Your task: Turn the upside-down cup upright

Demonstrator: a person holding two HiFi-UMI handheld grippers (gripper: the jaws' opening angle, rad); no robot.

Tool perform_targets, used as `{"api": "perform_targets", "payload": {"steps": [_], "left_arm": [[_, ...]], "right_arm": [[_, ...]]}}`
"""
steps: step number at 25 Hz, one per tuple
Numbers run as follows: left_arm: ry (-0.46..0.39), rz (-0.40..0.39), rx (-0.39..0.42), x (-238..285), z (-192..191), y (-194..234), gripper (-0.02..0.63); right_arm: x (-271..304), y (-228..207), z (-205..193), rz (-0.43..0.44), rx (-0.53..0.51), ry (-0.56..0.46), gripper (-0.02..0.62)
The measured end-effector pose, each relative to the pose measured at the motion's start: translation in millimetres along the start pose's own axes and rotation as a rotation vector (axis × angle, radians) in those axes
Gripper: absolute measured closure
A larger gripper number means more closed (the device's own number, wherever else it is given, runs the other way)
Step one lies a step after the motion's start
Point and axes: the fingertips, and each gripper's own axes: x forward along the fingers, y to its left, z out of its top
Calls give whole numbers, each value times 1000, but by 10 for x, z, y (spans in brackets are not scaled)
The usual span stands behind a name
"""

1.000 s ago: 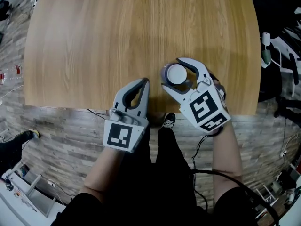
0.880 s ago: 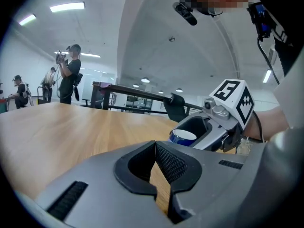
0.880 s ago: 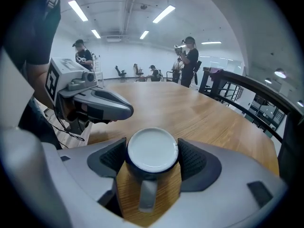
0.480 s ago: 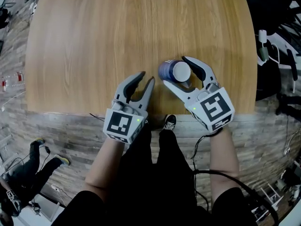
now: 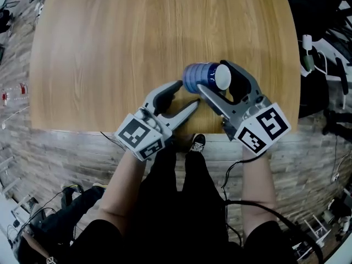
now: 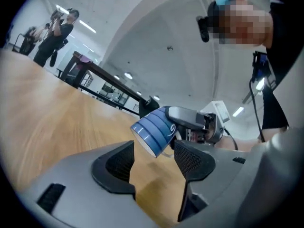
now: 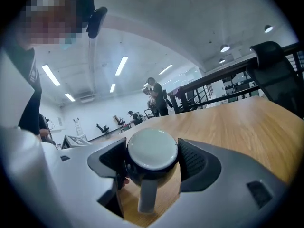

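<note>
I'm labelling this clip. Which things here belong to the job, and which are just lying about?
Job:
blue cup, tipped sideways, clamped in the right claw
left claw, jaws just opened, nothing between them
wooden table

Lying about:
black chair
bystander in the background

Plenty of room out on the light wooden table (image 5: 137, 32): its whole far and left stretch lies bare, free passage for either hand. The squeeze is at the near edge. The grey right gripper (image 5: 212, 77) clamps the blue striped cup (image 5: 196, 76) on its side above the board. The grey left gripper (image 5: 187, 93), jaws just opening with nothing between them, points at the cup's rim from close by, leaving a narrow gap. Black equipment (image 5: 319, 4) hems the right edge.
</note>
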Motion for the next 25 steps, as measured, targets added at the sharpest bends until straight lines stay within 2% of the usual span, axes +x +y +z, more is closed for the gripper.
{"api": "perform_targets", "payload": {"steps": [2, 4, 7, 13, 17, 25], "left_arm": [[-54, -58, -71, 13, 66, -51, 347], [-86, -108, -108, 19, 115, -88, 363], [-108, -172, -117, 14, 155, -158, 466], [-157, -276, -18, -72, 213, -340, 531], [-144, -314, 33, -107, 224, -420, 552], [-105, -331, 71, -82, 209, -459, 571]], "right_arm": [[-27, 17, 43, 23, 41, -29, 291], [-42, 45, 65, 48, 71, -49, 290], [-63, 63, 70, 78, 105, -68, 290], [-141, 119, 72, 218, 193, -118, 290], [-146, 136, 35, 318, 271, -140, 290], [-125, 31, -77, 380, 407, -183, 290]]}}
